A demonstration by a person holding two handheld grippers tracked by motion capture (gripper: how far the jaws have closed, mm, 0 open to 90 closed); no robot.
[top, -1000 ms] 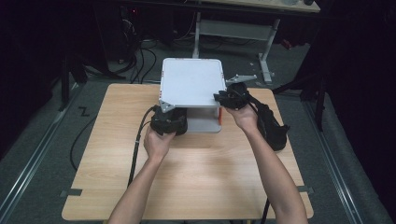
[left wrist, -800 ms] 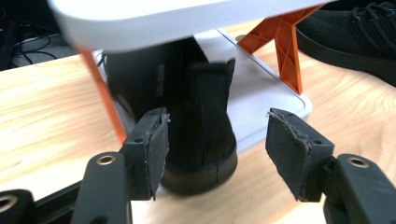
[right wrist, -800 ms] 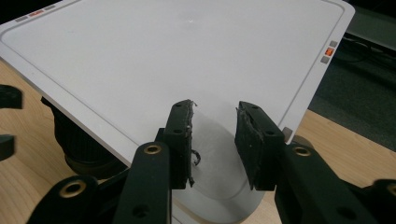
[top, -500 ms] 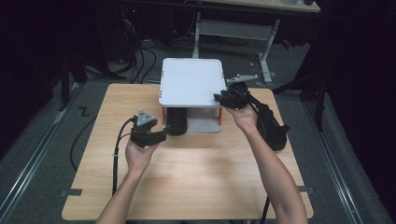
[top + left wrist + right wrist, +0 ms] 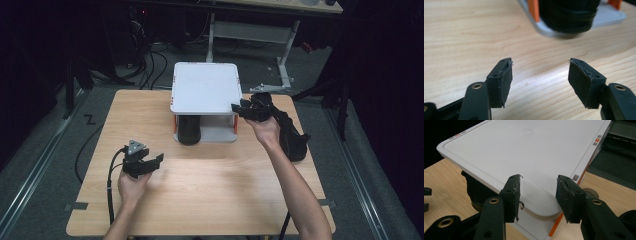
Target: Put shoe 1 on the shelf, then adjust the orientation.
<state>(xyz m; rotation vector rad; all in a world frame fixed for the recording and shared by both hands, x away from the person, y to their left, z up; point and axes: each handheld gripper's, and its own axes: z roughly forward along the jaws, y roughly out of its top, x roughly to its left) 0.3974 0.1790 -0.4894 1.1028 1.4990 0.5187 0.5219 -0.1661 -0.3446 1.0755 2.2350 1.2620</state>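
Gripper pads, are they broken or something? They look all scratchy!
Yes, a bit. In the left gripper view, the right-hand pad has a ragged, chipped top edge. In the right gripper view, the left-hand pad has frayed bits curling off it. They look worn. The white shelf and the black cylinder under it look fine.

Left hand-held gripper (image 5: 150,162) now back from the black cylinder (image 5: 189,129), jaws apart, empty.

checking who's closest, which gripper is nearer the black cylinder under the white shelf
Right, narrowly. The right gripper hangs at the white shelf's front right corner, across from the black cylinder beneath. The left gripper sits open over bare table, nearer the person.
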